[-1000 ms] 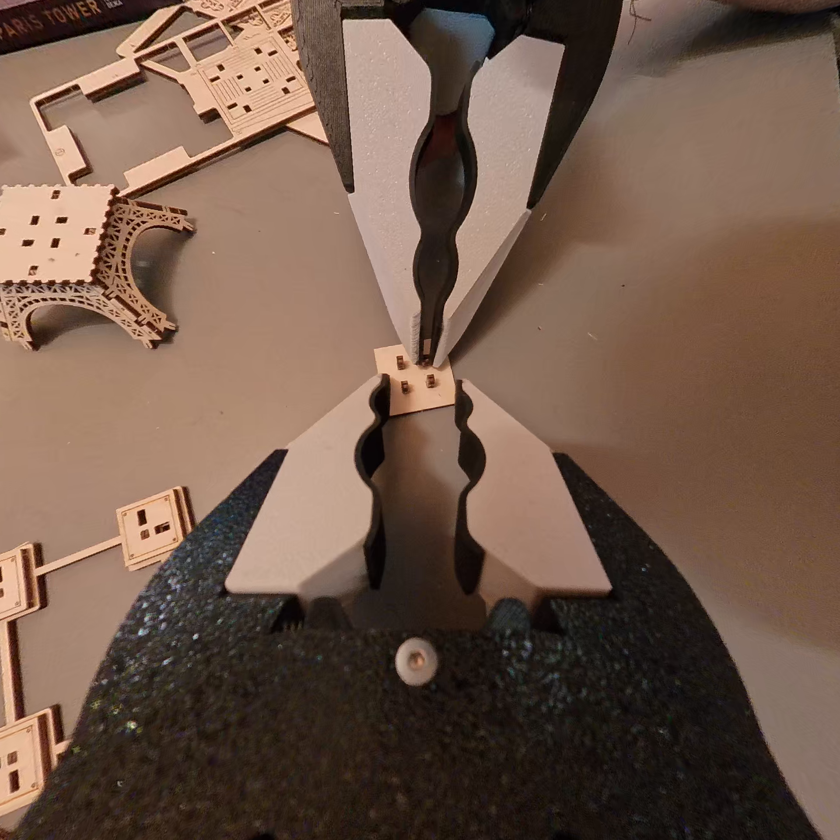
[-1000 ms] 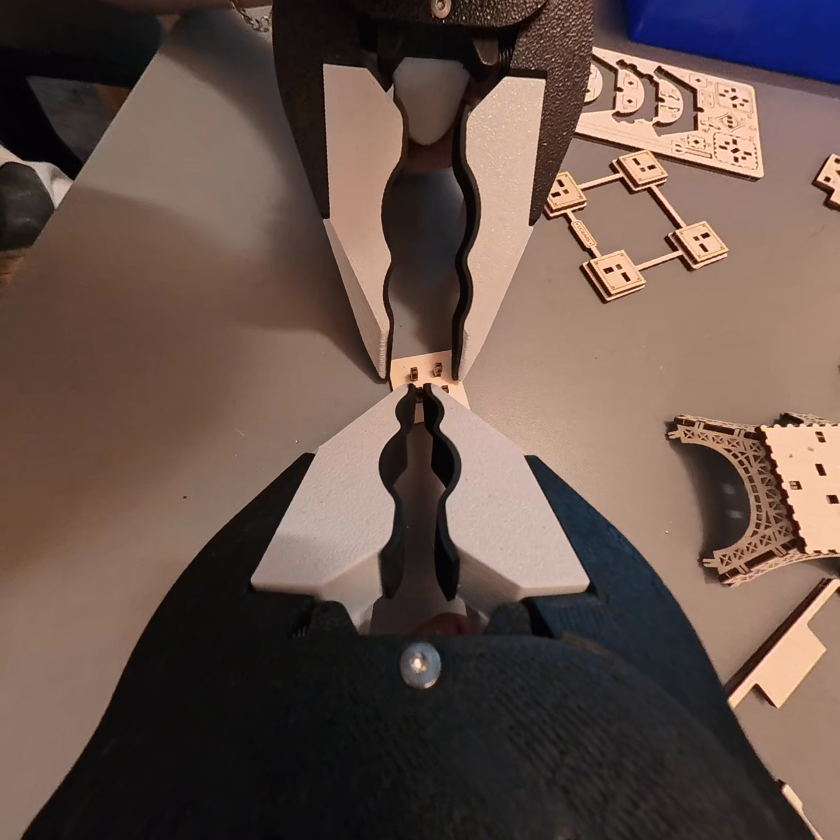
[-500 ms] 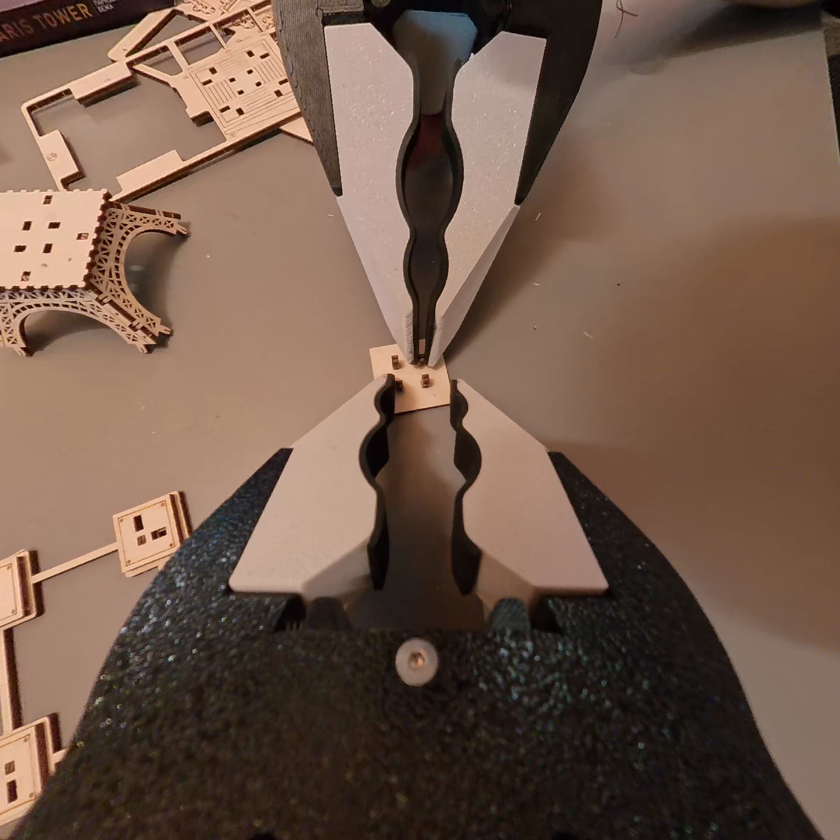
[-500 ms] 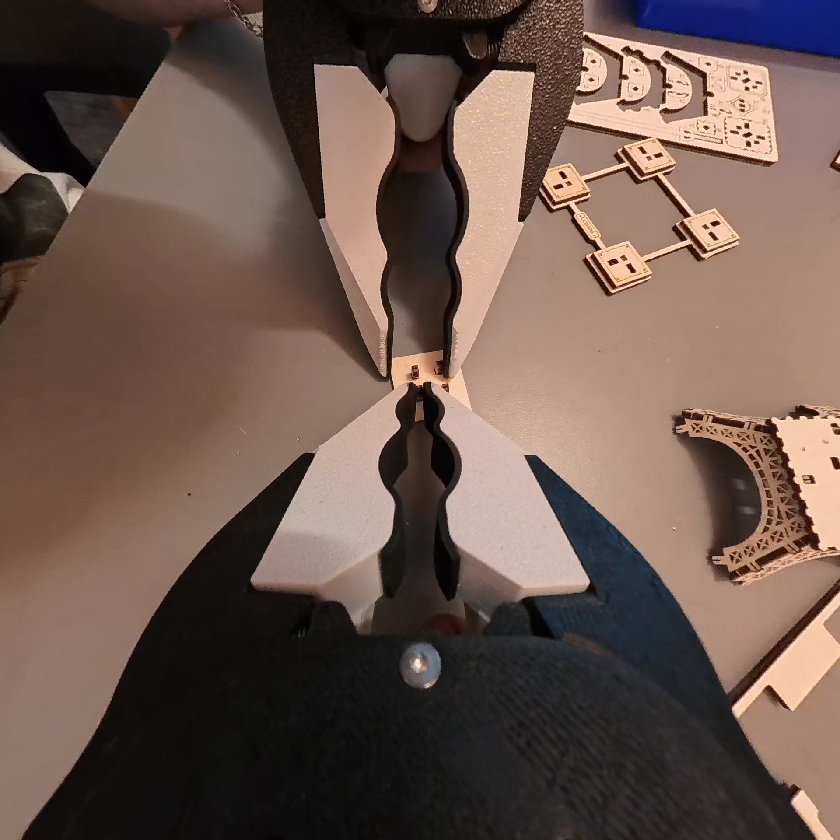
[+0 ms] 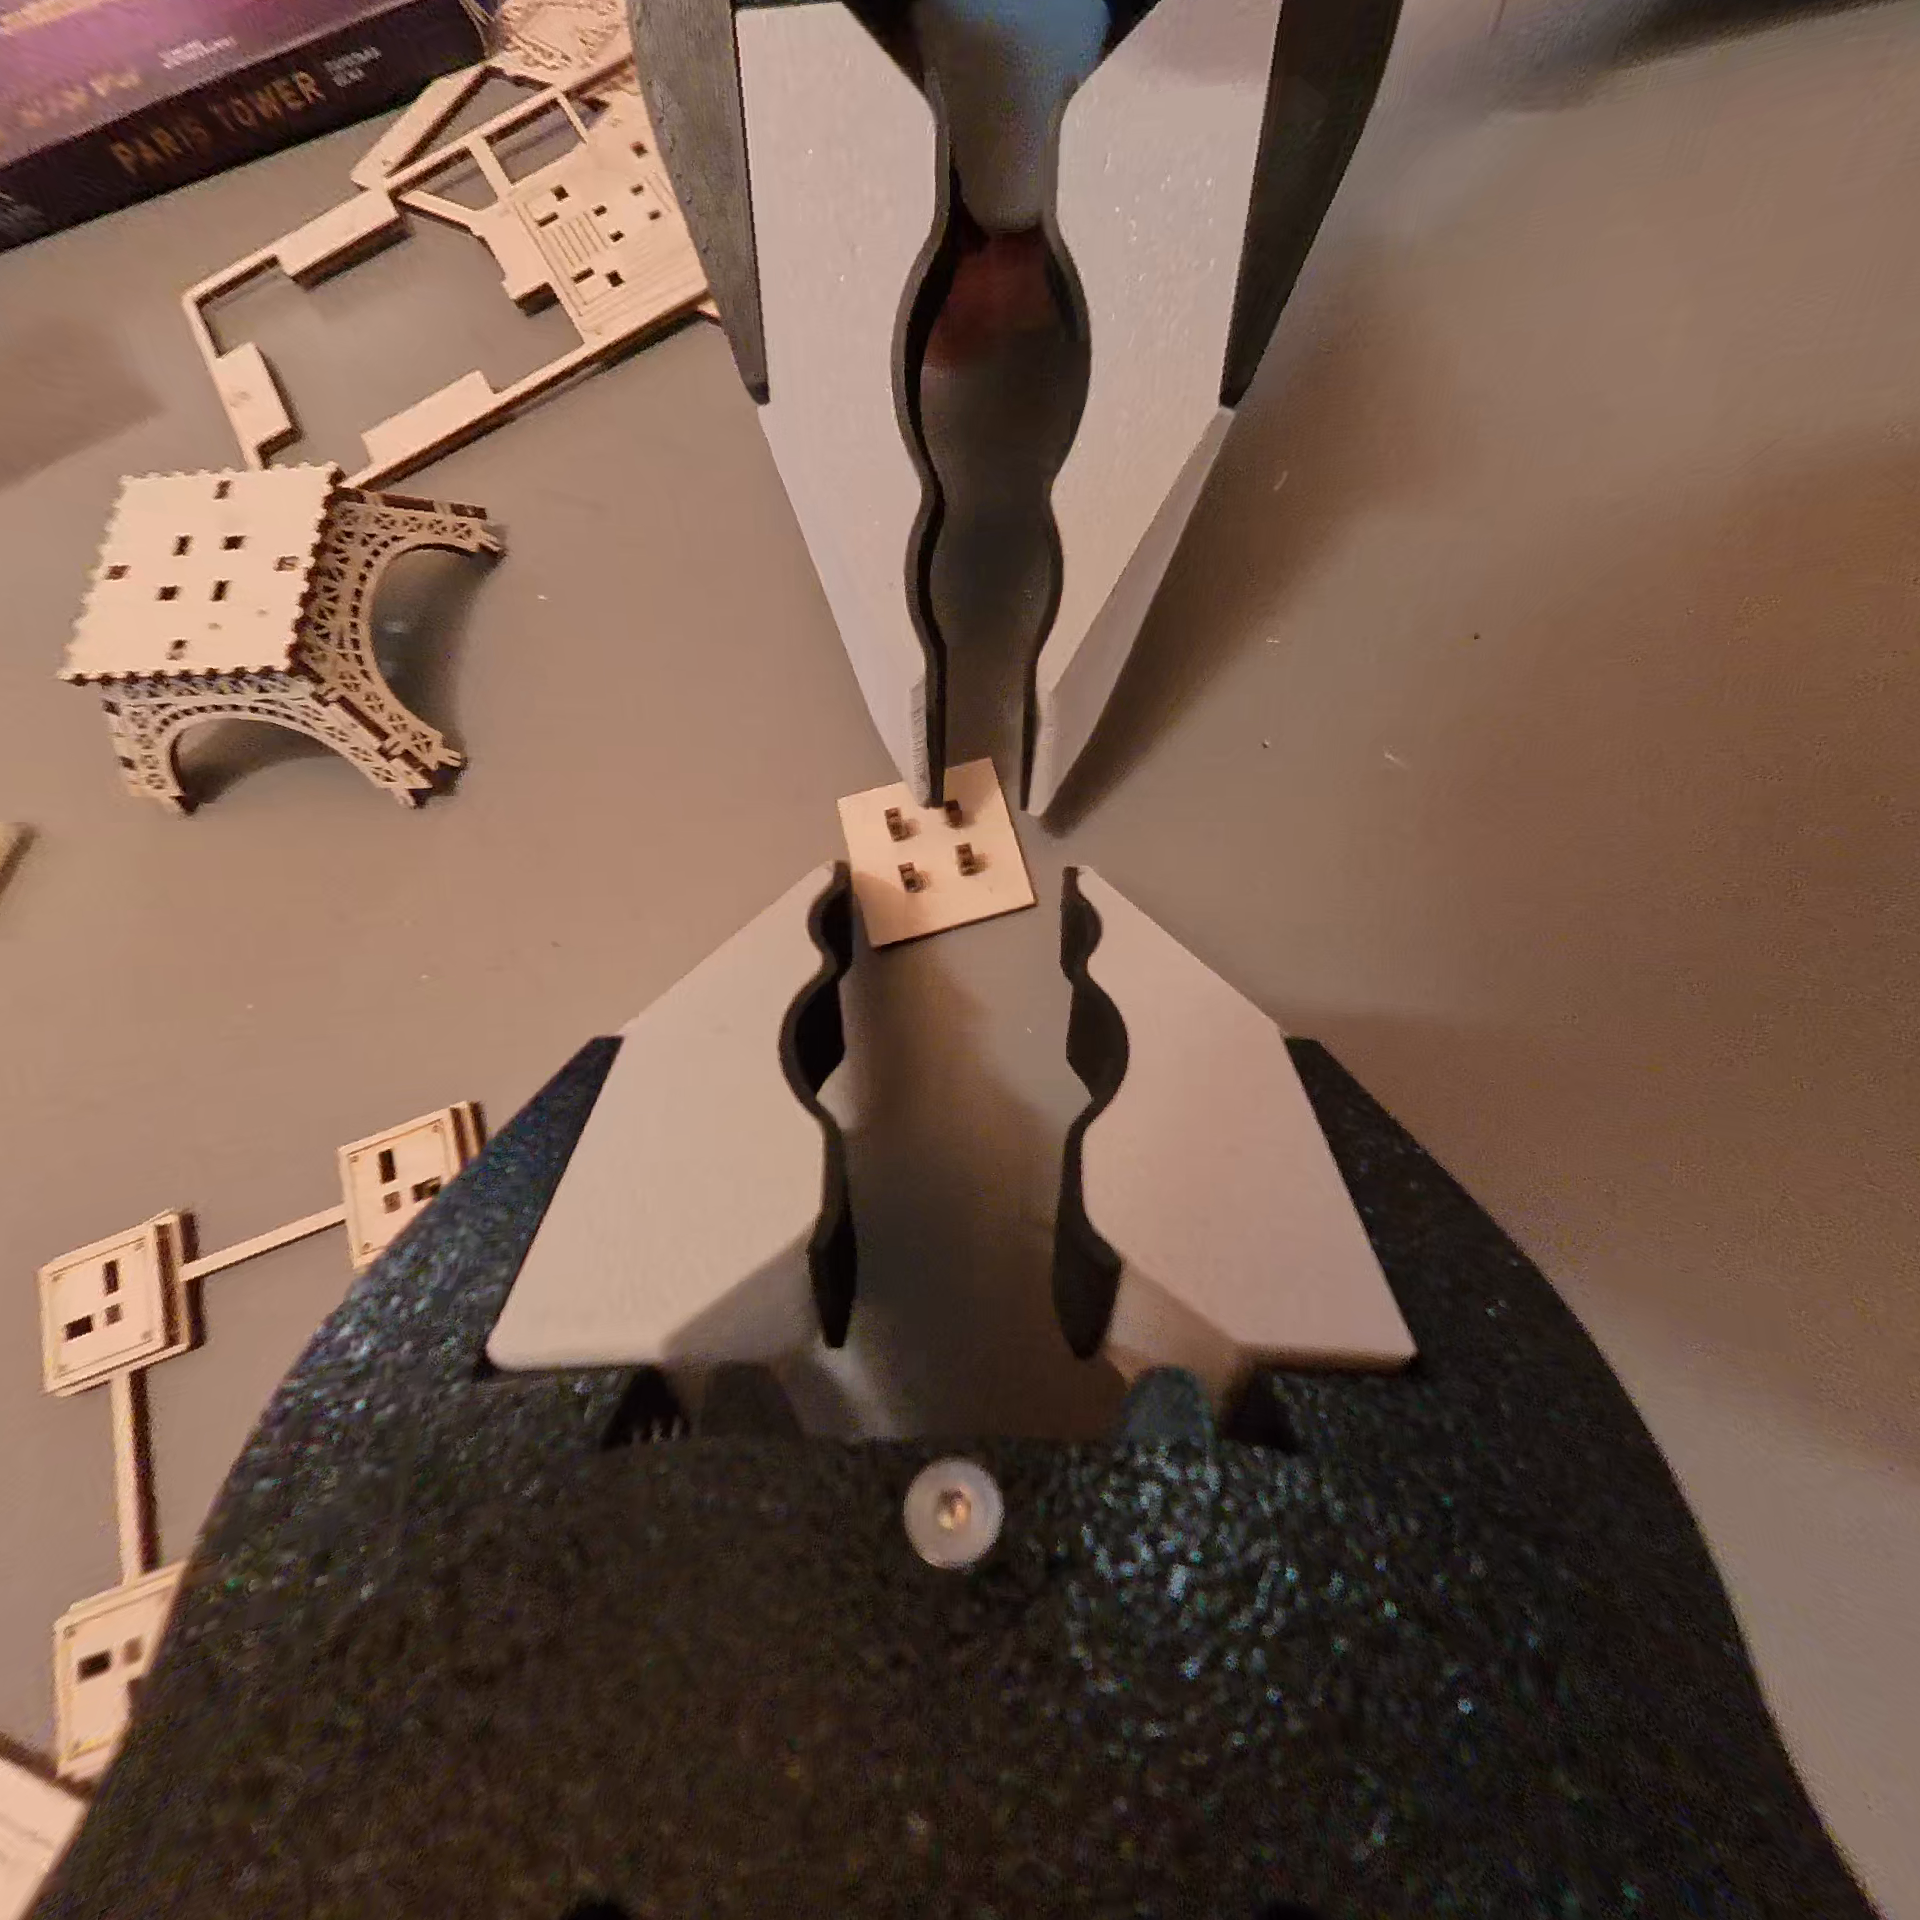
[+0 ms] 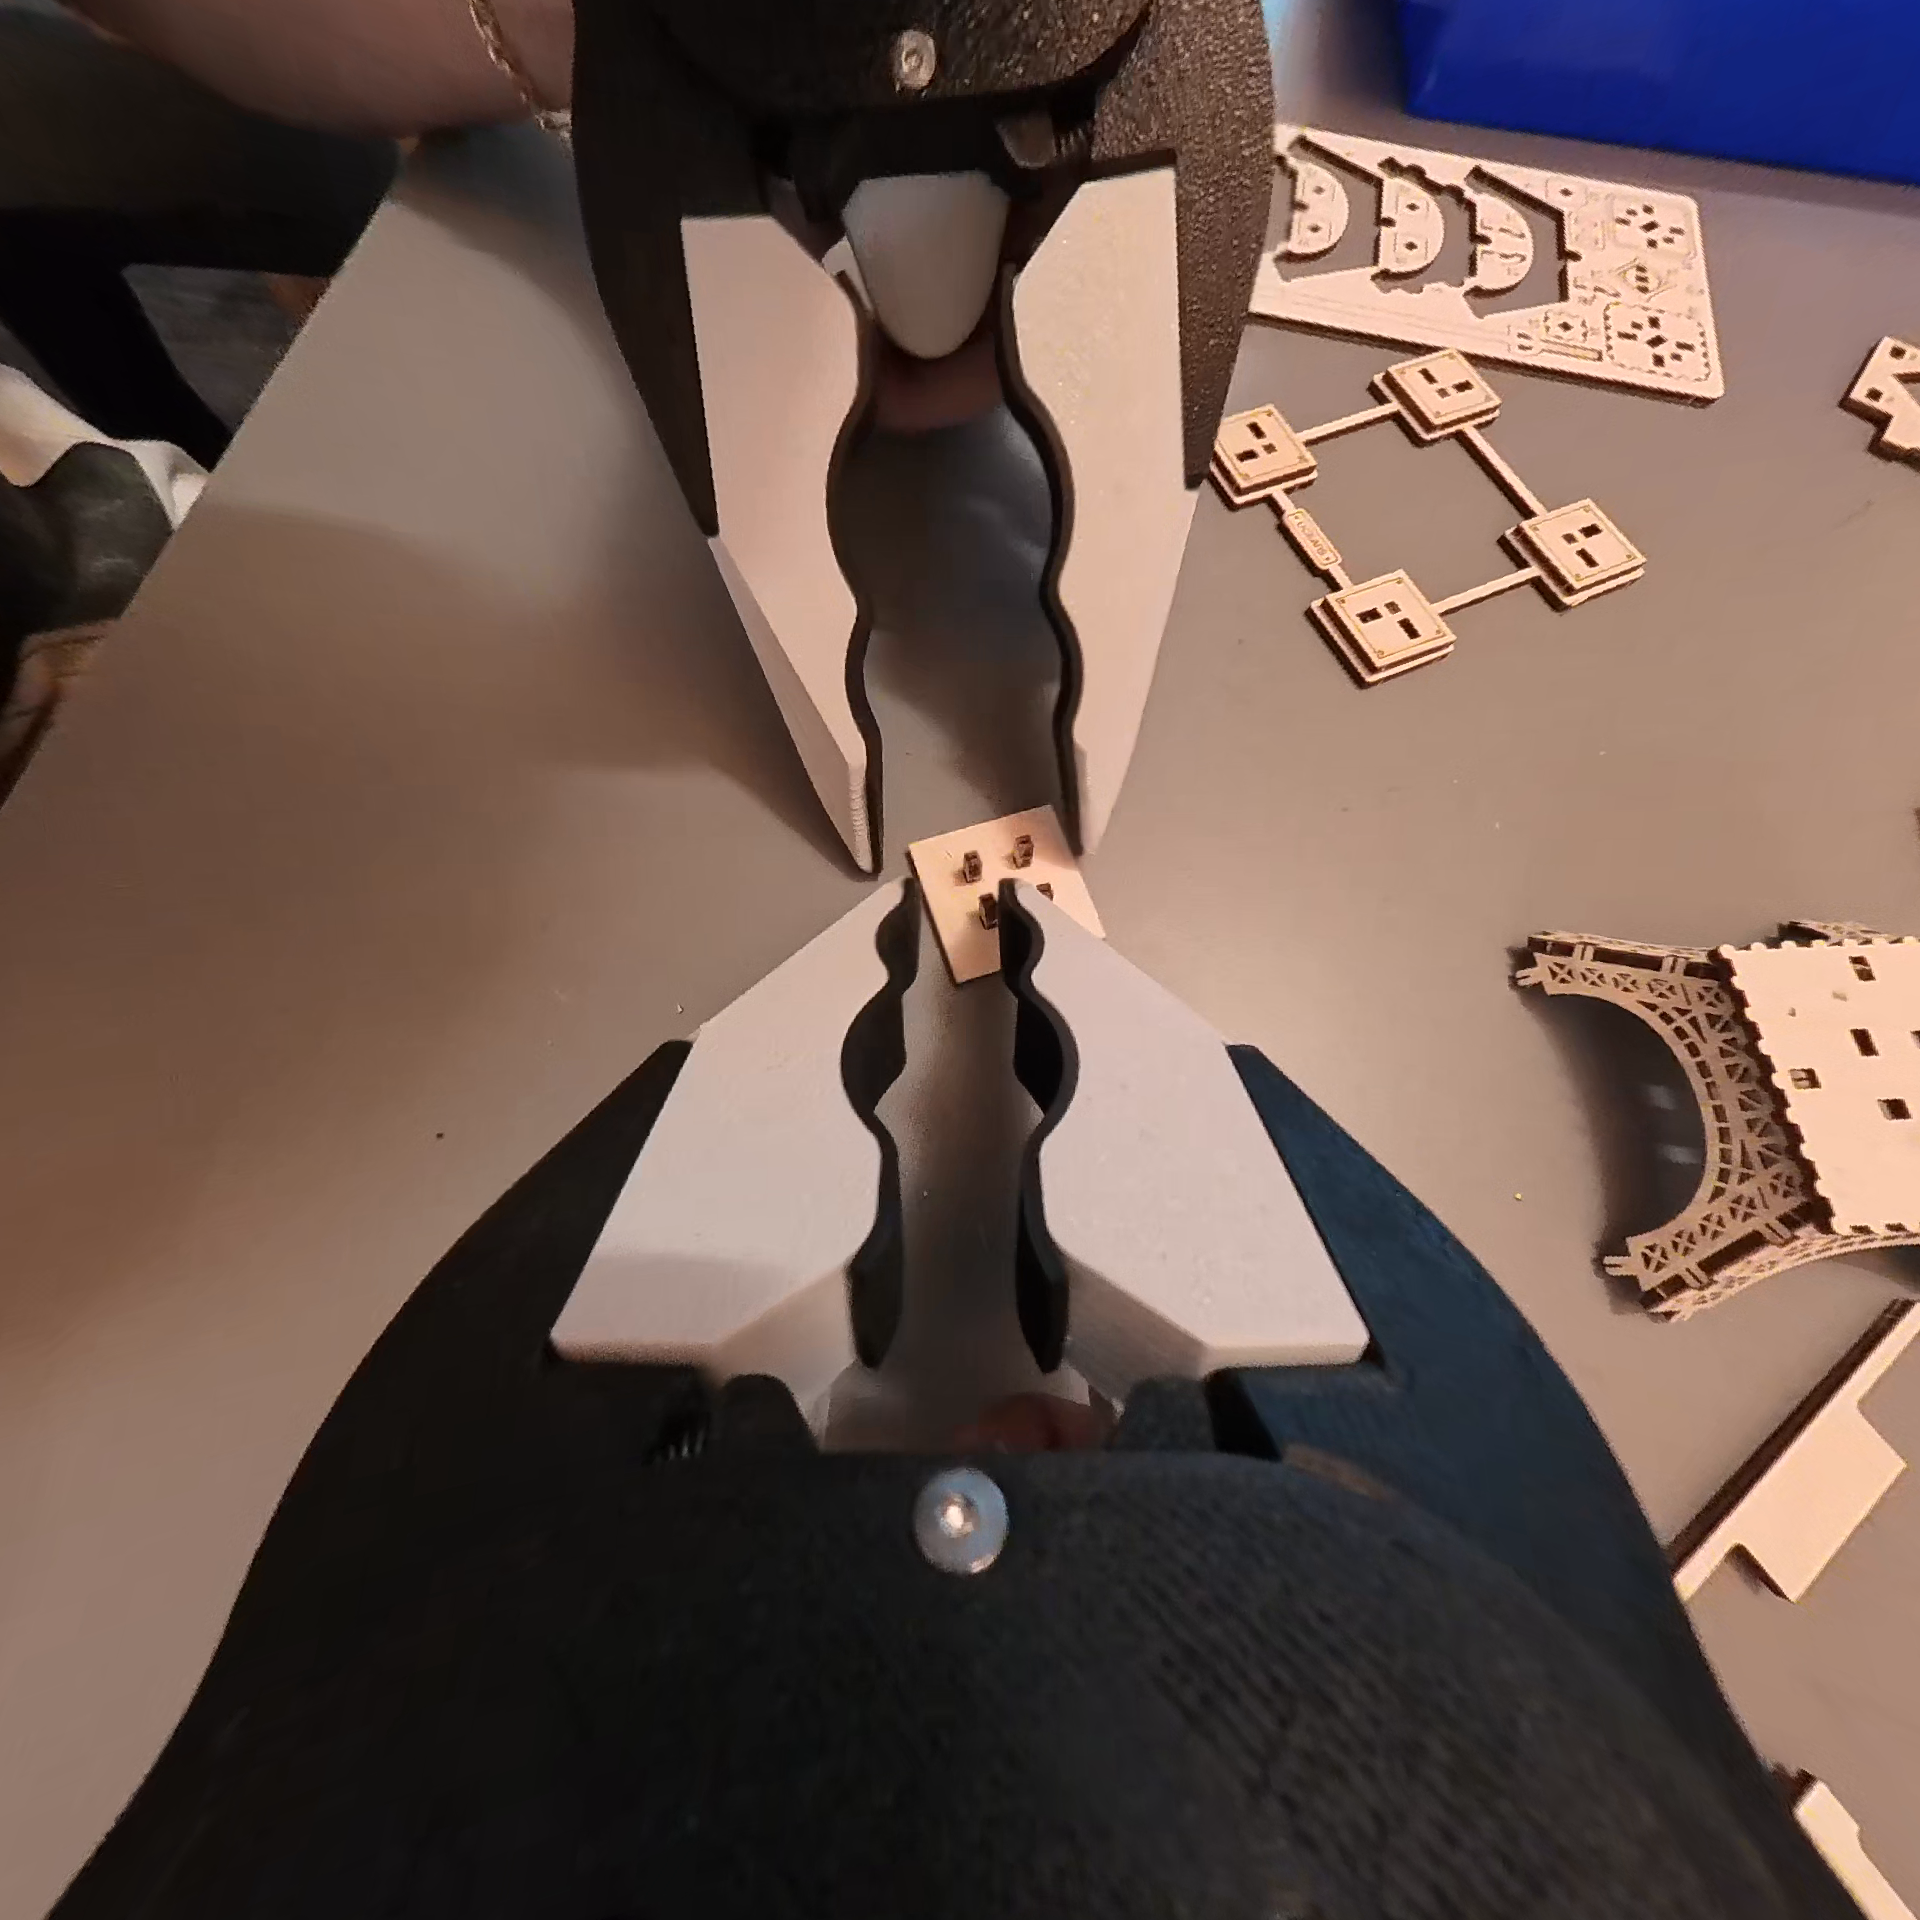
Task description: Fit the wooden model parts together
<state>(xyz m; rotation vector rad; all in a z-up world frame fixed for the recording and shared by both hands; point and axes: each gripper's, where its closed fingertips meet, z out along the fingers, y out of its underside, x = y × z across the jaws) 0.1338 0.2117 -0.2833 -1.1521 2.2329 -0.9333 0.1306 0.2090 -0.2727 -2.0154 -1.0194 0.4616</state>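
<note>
both grippers have let go since a second ago: the right gripper (image 6: pixel 956 914), whose tips were then pinched on a peg, now has its jaws spread a little, and the left gripper (image 5: pixel 956 883), which then bracketed the plate closely, has opened wider and drawn back toward the near side in its own view.

the small square plate (image 5: pixel 940 868) lies flat on the grey table (image 5: pixel 1507 727), between the two pairs of tips, with four short dark pegs (image 5: pixel 914 878) standing up from its face. in the right wrist view one tip of the right gripper sits just beside a peg (image 6: pixel 985 914), touching nothing that i can make out for sure. the left gripper's jaws are wide apart and empty.

probably the plate was steadied from one side so the peg could be pressed in from the other. far to the left in the left wrist view stands the tower base (image 5: pixel 260 623), its top slotted, likely to receive this plate. part sheets (image 5: pixel 499 270) and a linked frame of four squares (image 6: pixel 1429 520) wait beside.
</note>
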